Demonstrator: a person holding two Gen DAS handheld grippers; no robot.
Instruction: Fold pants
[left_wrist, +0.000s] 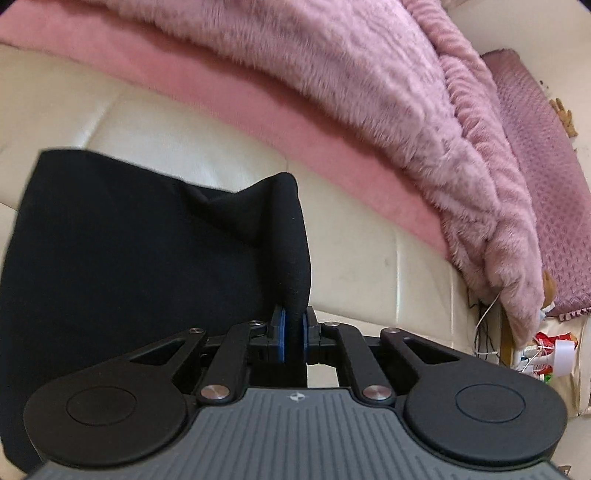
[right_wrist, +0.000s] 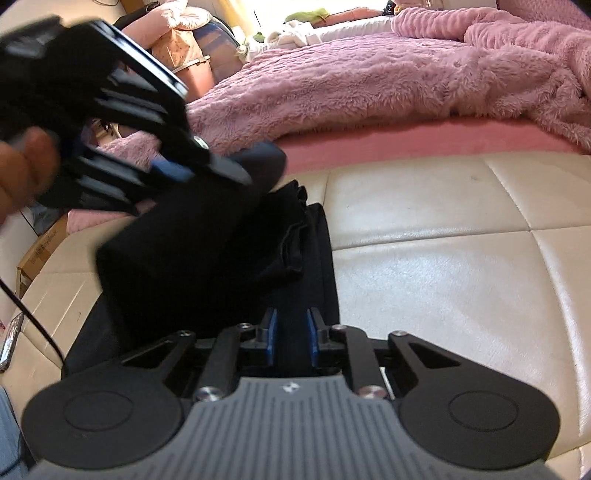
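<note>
Black pants (left_wrist: 129, 240) lie on a cream leather cushion (left_wrist: 184, 140). In the left wrist view my left gripper (left_wrist: 291, 328) is shut on a raised fold of the dark cloth, which stands up between its blue pads (left_wrist: 281, 332). The right wrist view shows the pants (right_wrist: 221, 251) bunched in layers, with a narrow strip running down between the blue pads of my right gripper (right_wrist: 292, 328), which presses on it from both sides. My left gripper (right_wrist: 229, 166), blurred and held by a hand (right_wrist: 22, 166), lifts the far fold at the upper left.
A pink furry blanket (right_wrist: 369, 74) on a pink-sheeted bed (right_wrist: 406, 140) borders the cushion's (right_wrist: 443, 221) far edge. A phone (right_wrist: 9, 343) and a black cable (right_wrist: 33, 325) lie at the cushion's left edge, with a cardboard box (right_wrist: 40, 247) beyond.
</note>
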